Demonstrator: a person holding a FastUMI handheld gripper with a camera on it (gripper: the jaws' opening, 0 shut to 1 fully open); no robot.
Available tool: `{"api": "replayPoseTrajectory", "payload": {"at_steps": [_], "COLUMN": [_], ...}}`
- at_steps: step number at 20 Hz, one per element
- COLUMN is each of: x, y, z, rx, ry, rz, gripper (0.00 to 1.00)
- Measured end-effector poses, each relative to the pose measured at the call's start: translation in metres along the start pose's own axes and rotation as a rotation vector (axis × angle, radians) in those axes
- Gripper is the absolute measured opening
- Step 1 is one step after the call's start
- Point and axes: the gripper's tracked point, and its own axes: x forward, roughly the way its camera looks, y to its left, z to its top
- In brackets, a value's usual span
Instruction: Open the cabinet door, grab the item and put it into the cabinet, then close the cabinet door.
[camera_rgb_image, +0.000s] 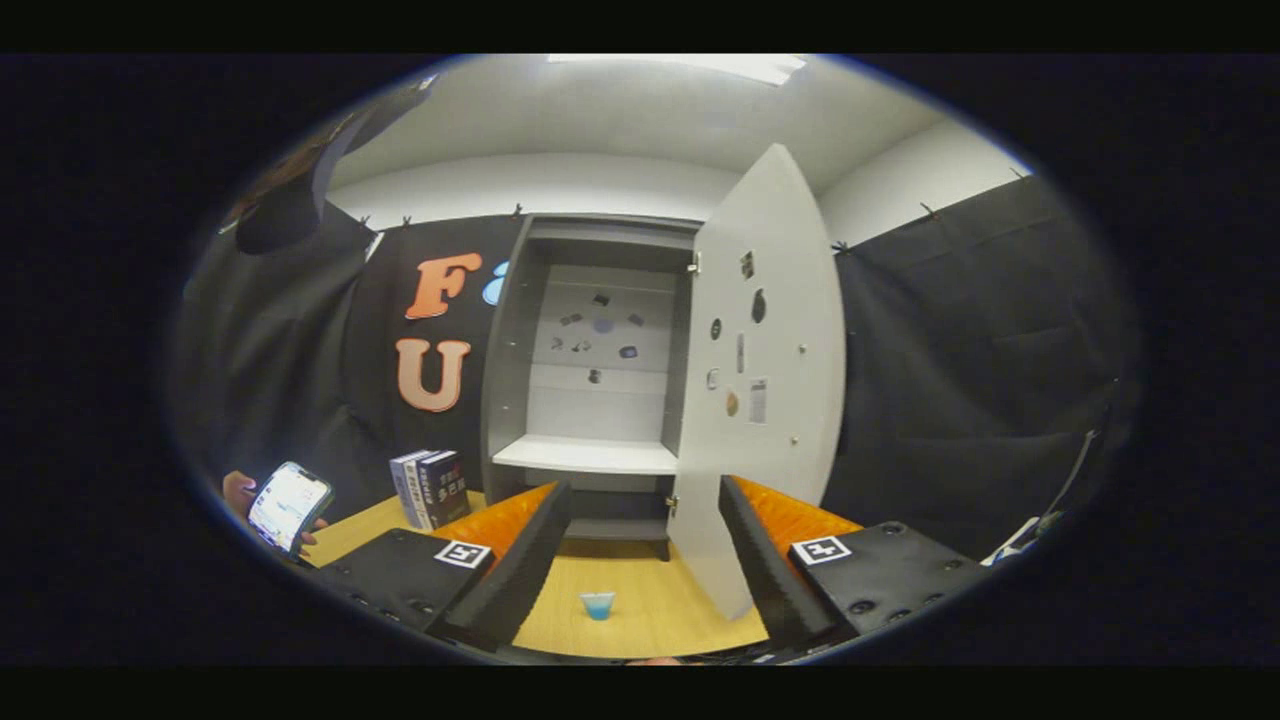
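Cabinet door (760, 380) was swung wide so the shelf (585, 455) lay exposed, gripper (645, 555) was spread wide and empty, hanging above the table (660, 600), with the small blue cup (598, 605) between its fingers, probably lined up for the grab

Gripper (640, 560) mounts: boxy housings carrying square printed marker tags and round screws.
Fingers (520, 570): long ribbed wedges beside those housings, jaws stood apart.
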Motion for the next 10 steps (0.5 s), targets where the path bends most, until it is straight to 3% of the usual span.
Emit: {"api": "replayPoseTrajectory", "payload": {"at_steps": [4,10], "x": [0.048,0.101], "y": [0.030,0.047], "z": [-0.046,-0.164], "rx": [0.005,0.063], "ry": [0.066,0.274], "rz": [0.070,0.129], "gripper": [0.96,0.96]}}
